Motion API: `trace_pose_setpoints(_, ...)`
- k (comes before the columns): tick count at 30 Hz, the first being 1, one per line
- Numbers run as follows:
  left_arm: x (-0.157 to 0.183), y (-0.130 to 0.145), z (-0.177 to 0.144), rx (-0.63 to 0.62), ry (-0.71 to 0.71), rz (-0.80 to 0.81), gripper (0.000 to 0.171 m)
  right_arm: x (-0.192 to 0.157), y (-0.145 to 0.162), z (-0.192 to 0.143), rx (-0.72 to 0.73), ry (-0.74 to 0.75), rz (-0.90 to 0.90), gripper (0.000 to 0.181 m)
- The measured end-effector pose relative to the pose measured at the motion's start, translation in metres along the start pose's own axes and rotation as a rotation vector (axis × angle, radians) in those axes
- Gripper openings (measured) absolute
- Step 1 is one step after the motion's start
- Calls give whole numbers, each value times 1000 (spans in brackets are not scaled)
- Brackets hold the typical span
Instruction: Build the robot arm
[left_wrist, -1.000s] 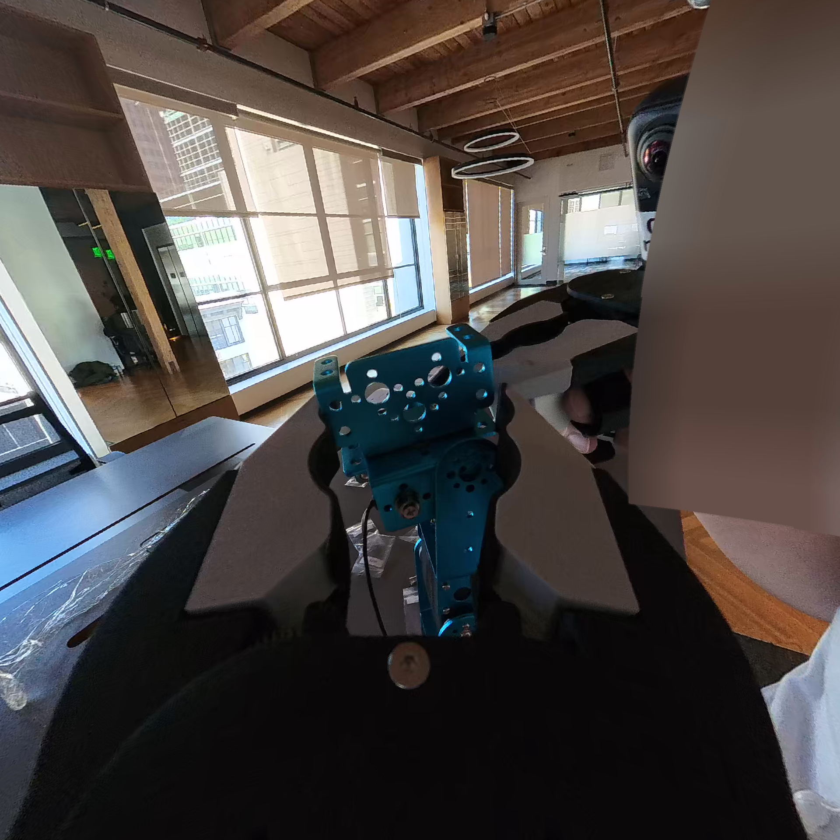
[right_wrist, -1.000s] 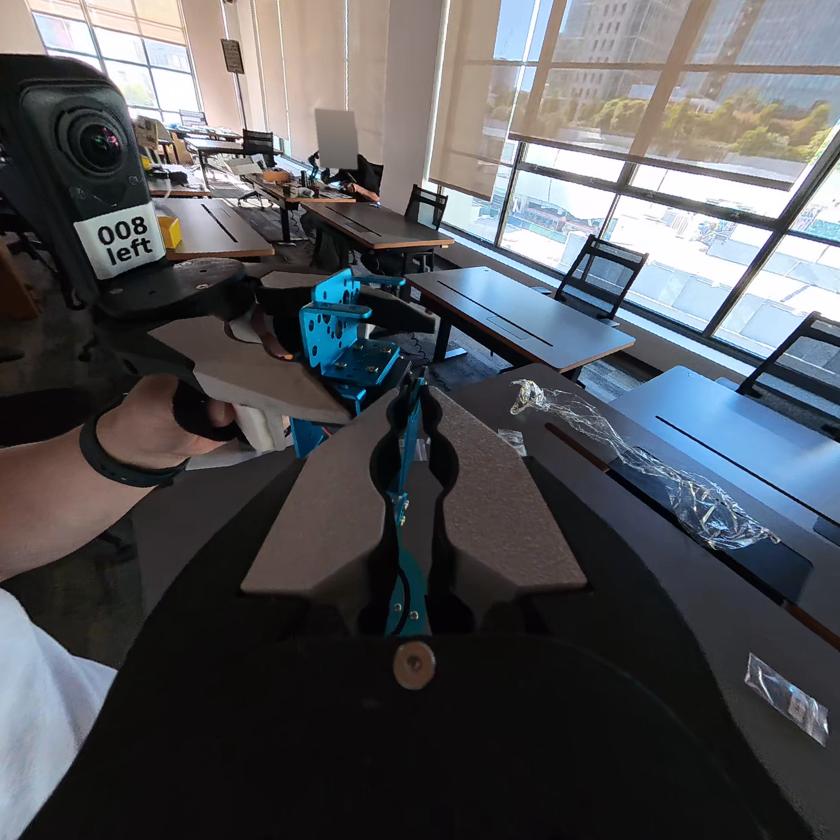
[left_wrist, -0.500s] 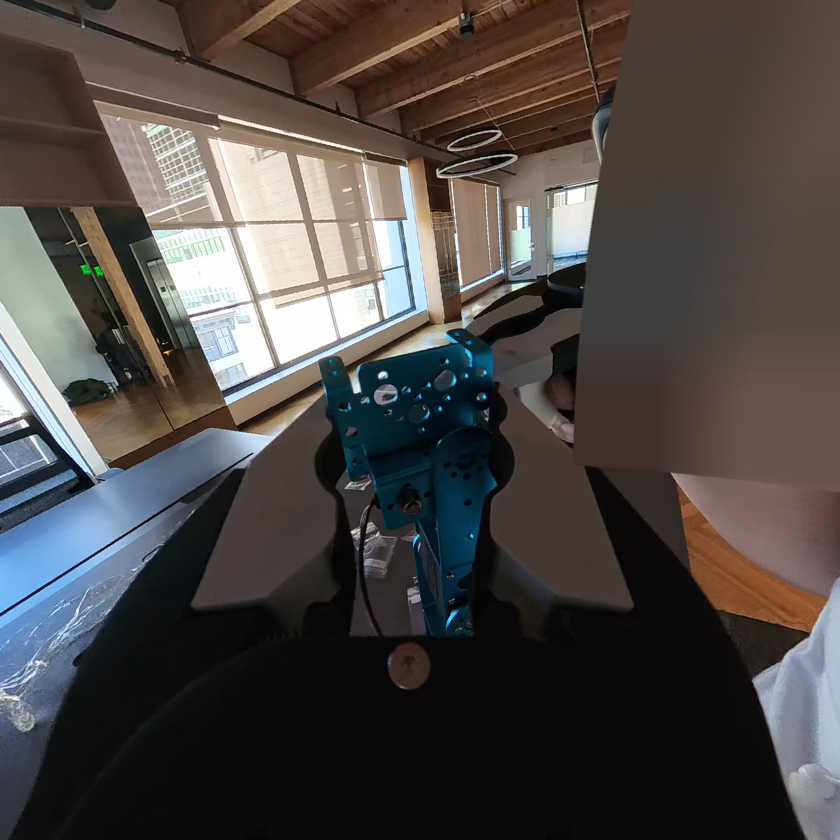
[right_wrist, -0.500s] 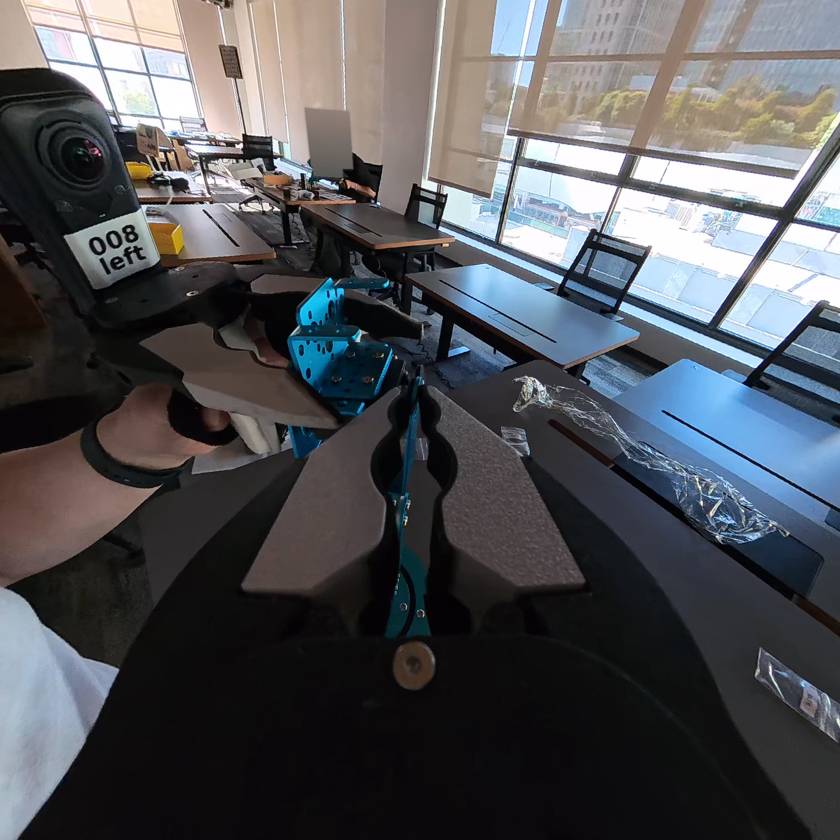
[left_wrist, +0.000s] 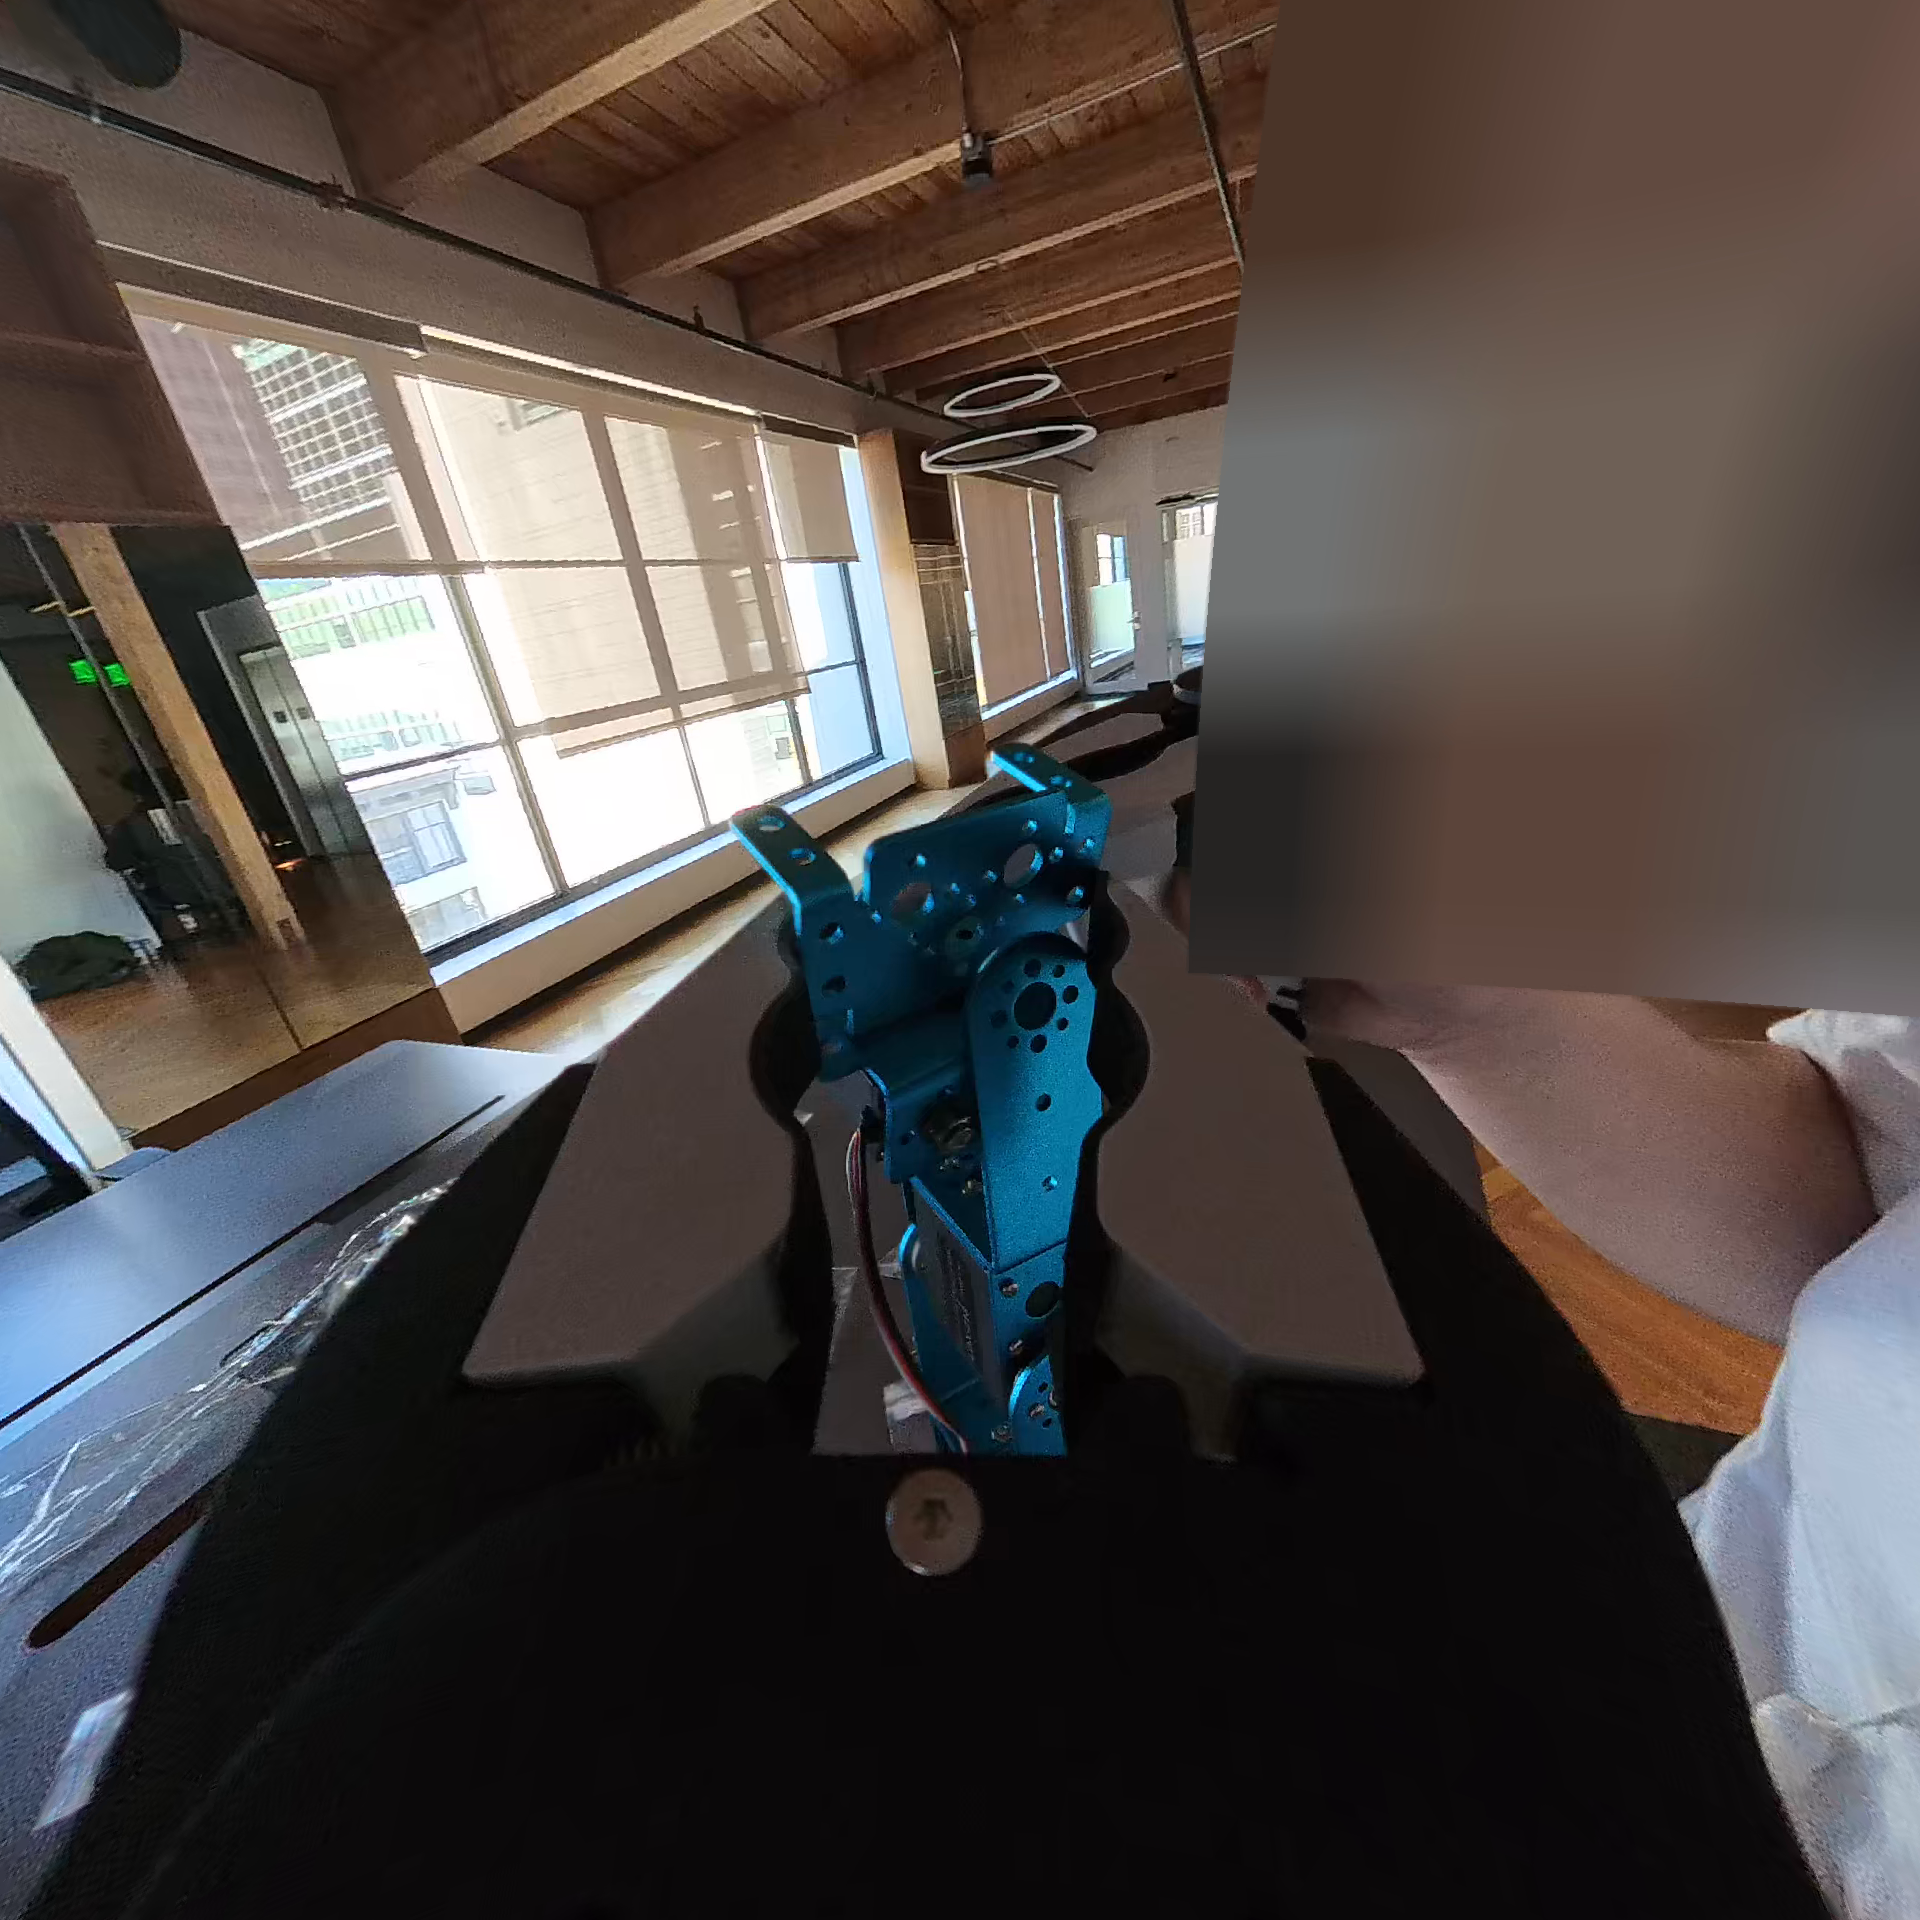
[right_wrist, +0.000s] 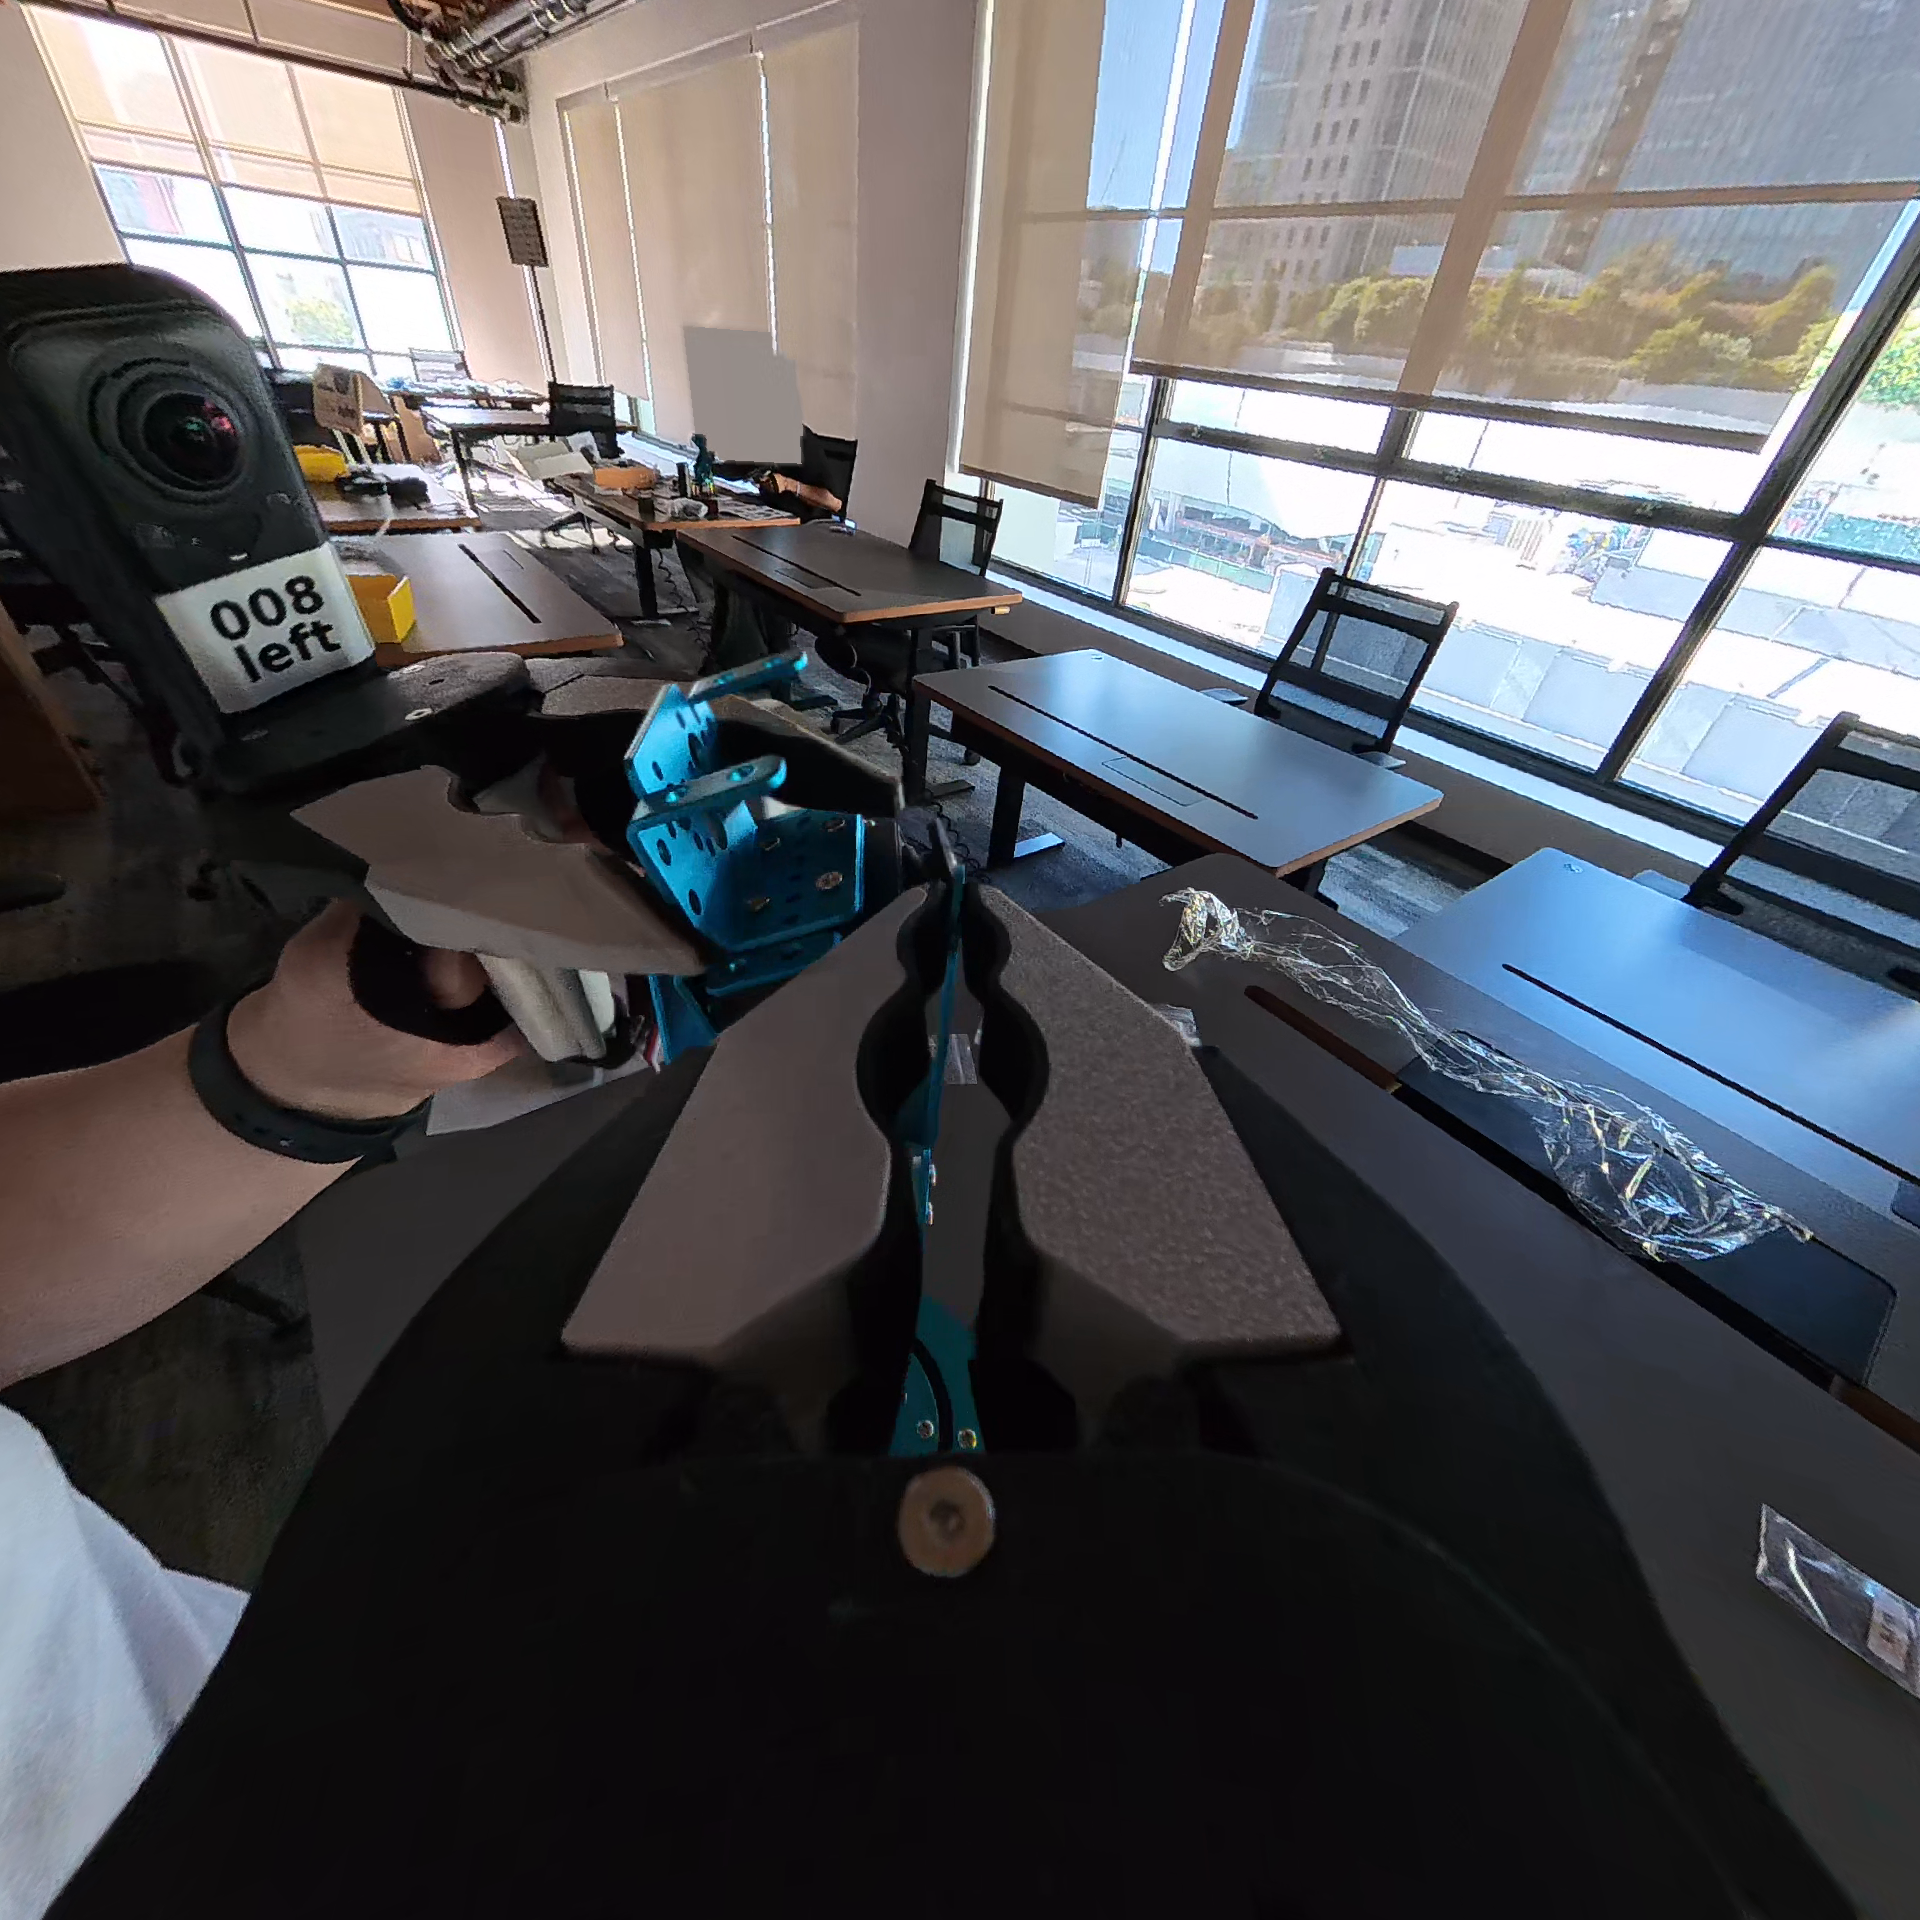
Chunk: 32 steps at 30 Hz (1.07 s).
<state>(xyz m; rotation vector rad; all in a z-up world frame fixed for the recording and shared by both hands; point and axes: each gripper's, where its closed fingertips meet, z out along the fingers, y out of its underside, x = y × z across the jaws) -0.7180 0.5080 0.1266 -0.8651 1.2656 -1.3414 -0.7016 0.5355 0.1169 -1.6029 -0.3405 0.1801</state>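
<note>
My left gripper (left_wrist: 948, 925) is shut on a blue perforated metal bracket assembly (left_wrist: 966, 997) with a servo and thin red and white wires, held upright in the air. A U-shaped bracket sits at its top. My right gripper (right_wrist: 948, 904) is shut on a thin blue plate (right_wrist: 935, 1060), seen edge-on between its grey fingers (right_wrist: 1122, 1132). This plate seems joined to the same assembly (right_wrist: 748, 842). The left gripper (right_wrist: 499, 883) shows in the right wrist view, held by a hand with a black wristband.
A dark desk (right_wrist: 1558, 1455) lies below with crumpled clear plastic wrap (right_wrist: 1507, 1081) and a small plastic bag (right_wrist: 1839, 1621). More desks (right_wrist: 1174, 748) and black chairs (right_wrist: 1351, 665) stand by tall windows. A grey desk (left_wrist: 208, 1195) is at the left. Both grippers' tips are close together, under 4 cm apart.
The blue assembly has turned between the grippers, so the top bracket now shows its side flanges. Both grippers stay shut on it and the left one has tilted.
</note>
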Motion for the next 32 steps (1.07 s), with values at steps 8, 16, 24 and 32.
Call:
trace_pose_setpoints(8,1,-14,-12,87,151,-109,2,0,1,-3,23,-41,49,2)
trace_pose_setpoints(16,10,4,-9,-15,412,-113,0,1,0,-3,41,-86,99,2)
trace_pose_setpoints(24,12,-14,-10,94,551,-205,0,1,0,-1,61,-133,175,2)
trace_pose_setpoints(32,13,-14,-13,95,716,-323,0,1,0,-1,78,-128,109,3)
